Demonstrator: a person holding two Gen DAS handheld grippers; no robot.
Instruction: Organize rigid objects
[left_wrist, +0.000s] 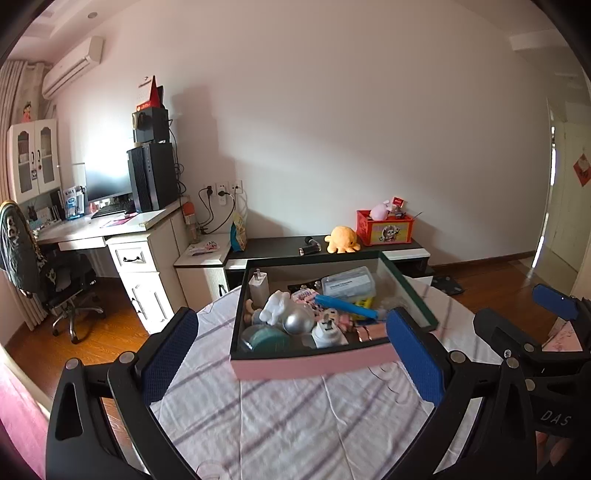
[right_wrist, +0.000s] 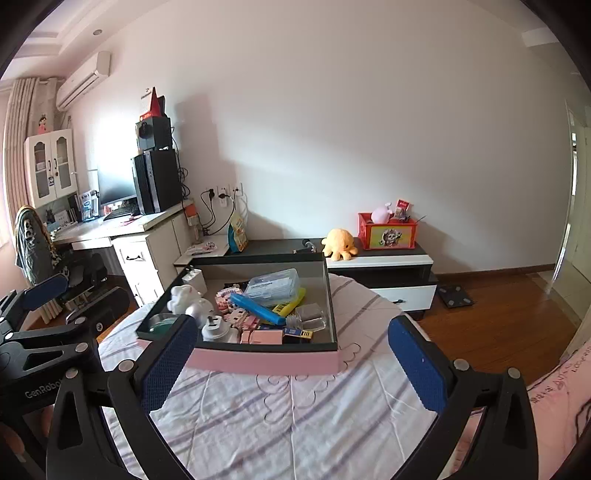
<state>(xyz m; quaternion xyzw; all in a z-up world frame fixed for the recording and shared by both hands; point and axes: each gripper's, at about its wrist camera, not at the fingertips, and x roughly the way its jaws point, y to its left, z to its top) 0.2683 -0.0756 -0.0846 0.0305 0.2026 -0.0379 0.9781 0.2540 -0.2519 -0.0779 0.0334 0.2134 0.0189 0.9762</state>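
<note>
1. A pink-sided box (left_wrist: 314, 363) with a dark inner rim sits on the tabletop (left_wrist: 295, 424), a round surface under a white cloth with purple stripes. It lies toward the far edge, ahead of both grippers.
2. Seen from the left gripper (left_wrist: 291, 354), the box lies between and beyond the two blue pads; its near right corner sits just behind the right pad (left_wrist: 413, 358). No pad presses on it.
3. Seen from the right gripper (right_wrist: 291, 354), the box (right_wrist: 266, 360) lies ahead and left of centre; its near left corner is hidden behind the left pad (right_wrist: 168, 363). Contact there cannot be told.
4. The box's long axis runs roughly across both views, its pink long side facing the grippers.
5. Contents, lying loosely: a blue pen-like stick (left_wrist: 347, 306) slanting from far left to near right, a clear plastic case (left_wrist: 349, 282), a silver ball (left_wrist: 297, 321), a white figure (left_wrist: 275, 308), a white charger (left_wrist: 258, 288) upright in the far left corner, a teal round tin (left_wrist: 267, 338) in the near left corner.
6. Left jaws: spread wide, holding nothing.
7. Right jaws: spread to their widest, holding nothing.
8. Each gripper shows at the edge of the other's view, side by side over the near edge of the tabletop.
9. Beyond the tabletop, a low cabinet (right_wrist: 380, 258) carries a yellow plush octopus (right_wrist: 338, 242) and a red crate (right_wrist: 388, 230).
</note>
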